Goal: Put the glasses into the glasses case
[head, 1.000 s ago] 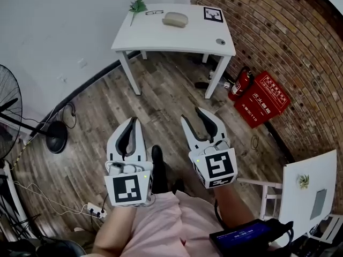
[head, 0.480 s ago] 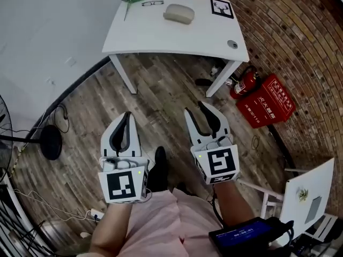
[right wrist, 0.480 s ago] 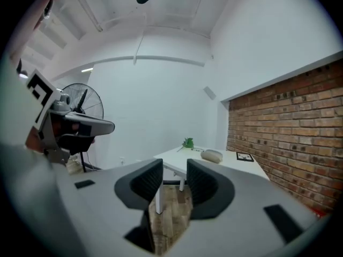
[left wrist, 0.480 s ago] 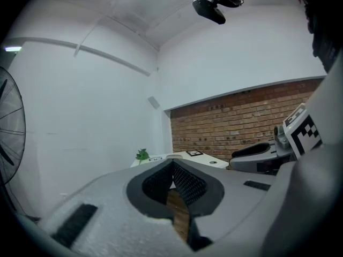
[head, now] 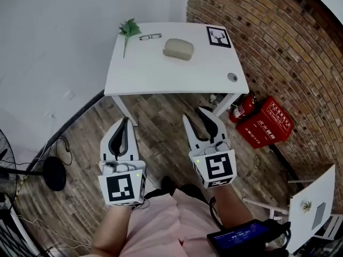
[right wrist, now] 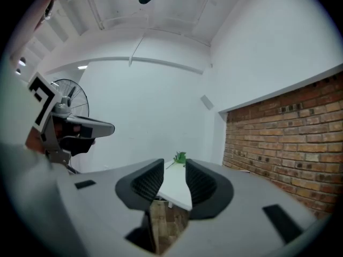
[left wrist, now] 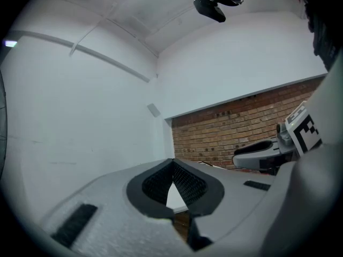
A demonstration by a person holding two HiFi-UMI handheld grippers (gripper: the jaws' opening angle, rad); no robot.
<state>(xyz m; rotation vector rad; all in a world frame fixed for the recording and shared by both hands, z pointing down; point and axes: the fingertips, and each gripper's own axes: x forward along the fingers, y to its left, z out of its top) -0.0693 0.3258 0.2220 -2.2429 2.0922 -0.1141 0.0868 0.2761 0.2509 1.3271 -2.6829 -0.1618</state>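
Note:
Black-rimmed glasses [head: 150, 36] lie at the far side of a white table [head: 161, 74], next to a green sprig [head: 128, 28]. A closed beige glasses case [head: 178, 48] sits just right of them. Both grippers hover level over the wooden floor, short of the table's near edge. My left gripper [head: 125, 121] is shut, its tips meeting with nothing between them [left wrist: 172, 165]. My right gripper [head: 206, 113] is open; its jaws have just been closing and hold nothing. Between the right gripper [right wrist: 174, 170] jaws I see the table [right wrist: 177, 189] and the sprig [right wrist: 180, 157].
A marker card [head: 218, 37] and a small round object [head: 232, 77] lie on the table's right side. A fire extinguisher [head: 243, 107] and a red box [head: 266, 122] stand against the brick wall. A fan base [head: 53, 173] with cables is at left, another white table [head: 316, 202] at lower right.
The person has walked toward the table with both grippers, so it now sits closer to them. The right jaws have narrowed a little.

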